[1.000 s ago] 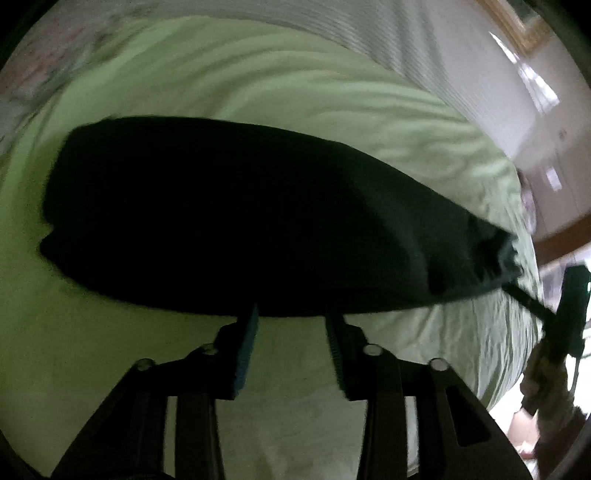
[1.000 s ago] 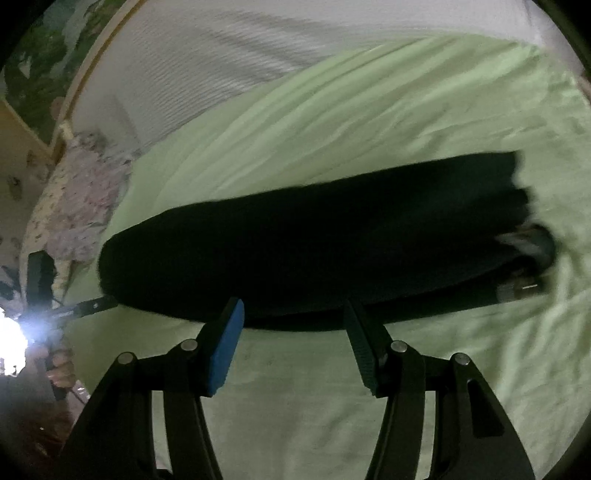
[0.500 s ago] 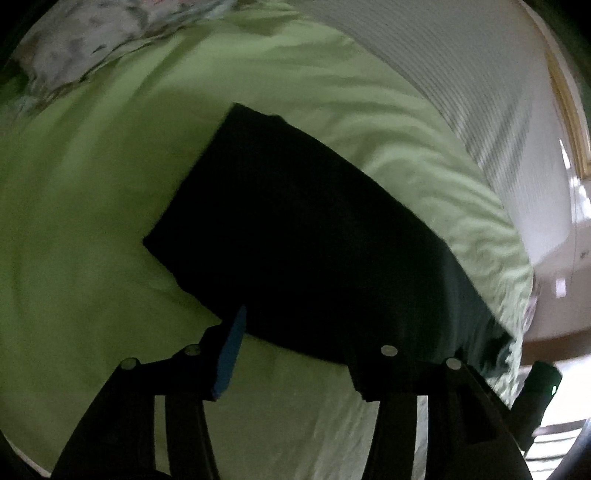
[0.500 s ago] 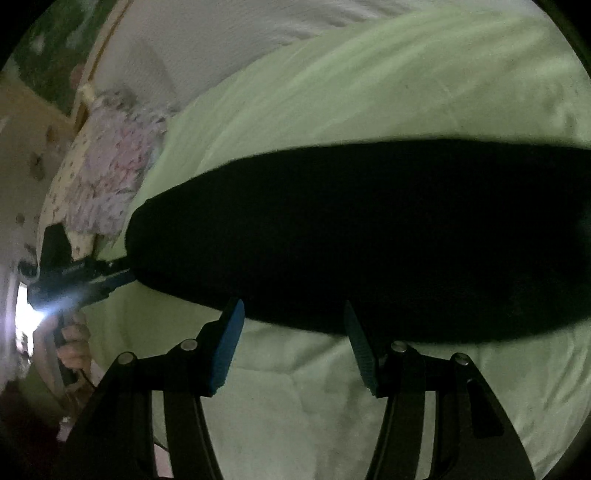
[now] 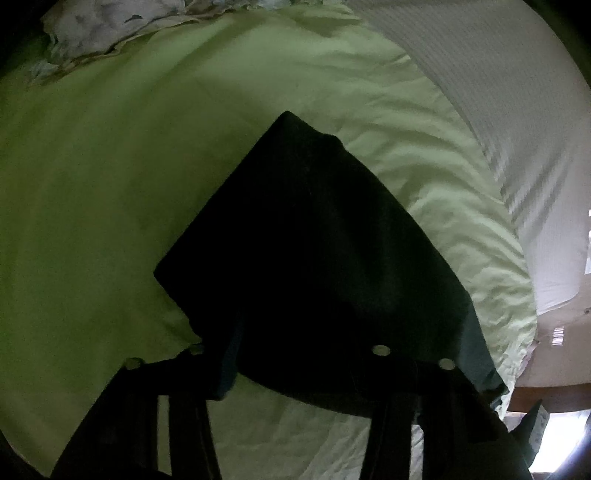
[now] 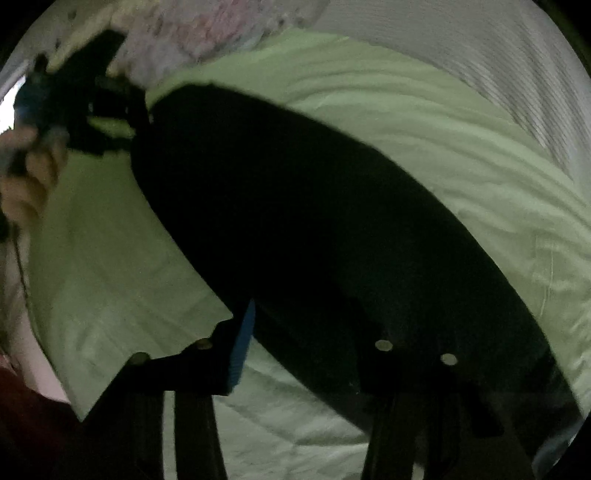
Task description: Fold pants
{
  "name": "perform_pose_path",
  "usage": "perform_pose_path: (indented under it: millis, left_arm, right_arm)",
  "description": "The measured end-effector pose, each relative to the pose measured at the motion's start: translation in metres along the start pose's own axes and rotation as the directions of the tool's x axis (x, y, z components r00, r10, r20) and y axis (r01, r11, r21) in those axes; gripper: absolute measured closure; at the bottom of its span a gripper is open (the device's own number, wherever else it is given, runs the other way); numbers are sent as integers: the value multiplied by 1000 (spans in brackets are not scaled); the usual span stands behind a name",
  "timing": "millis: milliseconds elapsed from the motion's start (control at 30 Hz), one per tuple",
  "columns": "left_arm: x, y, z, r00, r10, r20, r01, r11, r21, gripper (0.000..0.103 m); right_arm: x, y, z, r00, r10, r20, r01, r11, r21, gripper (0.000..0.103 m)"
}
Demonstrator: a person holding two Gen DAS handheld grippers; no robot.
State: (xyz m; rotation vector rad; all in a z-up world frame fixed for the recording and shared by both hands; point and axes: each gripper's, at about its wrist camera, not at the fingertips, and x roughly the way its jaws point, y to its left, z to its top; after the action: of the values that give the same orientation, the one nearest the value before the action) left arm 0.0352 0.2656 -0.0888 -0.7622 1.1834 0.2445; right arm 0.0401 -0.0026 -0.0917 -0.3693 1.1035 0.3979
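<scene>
left wrist view: dark pants (image 5: 317, 258) flat on green sheet (image 5: 92, 206), left gripper (image 5: 295, 365) spread over near edge. right gripper (image 6: 306, 339) likewise spread at fabric. soft, limp, light, likely to sag; best pinched at hem corners.

Pale green sheet (image 5: 110, 221) under my tools, wrinkled w/ ridges on its right half. White ribbed cover (image 5: 517, 110) lies along the sheet's far-right edge. Floral pillow (image 5: 110, 26) sits at the sheet's far-left corner, touching it; in my right cam it's blurred. Brown wood strip (image 5: 546, 397) shows past the sheet's near-right corner.
</scene>
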Motion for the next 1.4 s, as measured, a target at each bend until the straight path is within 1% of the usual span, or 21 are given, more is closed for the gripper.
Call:
perform_pose_path:
  millis: [33, 67, 100, 133, 167, 200, 400, 533, 600, 667, 800, 933, 967, 1000, 1067, 1167, 1233, 1267, 1300, 1400]
  left_arm:
    - [1, 0, 1, 1000, 2, 0, -2, 1000, 2, 73]
    - [2, 0, 0, 1000, 4, 0, -4, 1000, 5, 76]
    - [1, 2, 0, 1000, 5, 3, -5, 1000, 6, 84]
    - [0, 4, 0, 1000, 3, 9, -3, 1000, 8, 89]
    - [-2, 4, -1, 1000, -4, 17, 4, 1000, 12, 91]
    - [-4, 3, -2, 1000, -7, 27, 7, 1000, 18, 93]
    - [-30, -8, -5, 995, -34, 89, 24, 994, 110, 96]
    - [-49, -11, -11, 992, -72, 102, 57, 988, 146, 96]
    - [-55, -8, -14, 991, -87, 101, 70, 986, 154, 96]
    - [-57, -4, -18, 992, -85, 98, 69, 985, 160, 96]
    - [-48, 5, -26, 995, -55, 80, 41, 985, 165, 96]
    - [-32, 10, -31, 997, -22, 68, 9, 984, 176, 96]
    - [-30, 10, -31, 998, -15, 65, 3, 983, 183, 95]
    - [-28, 10, -32, 998, -7, 62, -5, 981, 192, 94]
    - [-30, 10, -33, 998, 2, 63, -14, 980, 196, 88]
    - [-41, 12, -35, 995, 45, 85, -62, 978, 201, 76]
    - [-50, 17, -35, 994, 47, 96, -63, 981, 181, 55]
    - [-53, 19, -34, 994, 47, 99, -63, 983, 172, 52]
    - [-55, 21, -32, 994, 51, 99, -67, 985, 161, 48]
    - [-56, 26, -26, 994, 64, 92, -76, 988, 133, 44]
  right_arm:
    - [3, -2, -1, 1000, -3, -3, 3, 1000, -4, 67]
    - [4, -4, -1, 1000, 4, -4, -4, 1000, 1, 69]
    - [5, -7, -1, 1000, 12, -3, -12, 1000, 5, 74]
    - [4, -8, -2, 1000, 14, 4, -15, 1000, 3, 79]
    - [2, -9, -2, 1000, 27, 10, -27, 1000, 9, 91]
    - [1, -12, -1, 999, 47, 15, -48, 999, 22, 96]
    - [-24, -21, 1, 991, 103, 82, -109, 991, 80, 98]
    - [-46, -24, -3, 982, 147, 118, -160, 980, 118, 98]
    - [-52, -23, -4, 978, 167, 121, -182, 976, 123, 98]
    - [-54, -21, -5, 978, 174, 111, -186, 976, 111, 98]
    - [-41, -15, -6, 981, 185, 64, -190, 978, 87, 98]
    - [-23, -13, -8, 982, 189, 16, -189, 975, 113, 98]
    - [-19, -13, -8, 981, 193, 7, -192, 974, 123, 95]
    - [-16, -14, -7, 981, 193, 0, -191, 973, 133, 94]
    - [-15, -15, -8, 980, 197, -7, -194, 969, 154, 92]
    - [-24, -16, -4, 978, 210, 14, -209, 960, 185, 85]
    - [-30, -22, -1, 974, 220, 46, -225, 949, 220, 75]
    - [-35, -26, 2, 973, 221, 70, -231, 943, 239, 67]
    - [-38, -31, 8, 971, 221, 96, -238, 937, 255, 63]
    - [-38, -51, 32, 970, 200, 138, -235, 917, 321, 63]
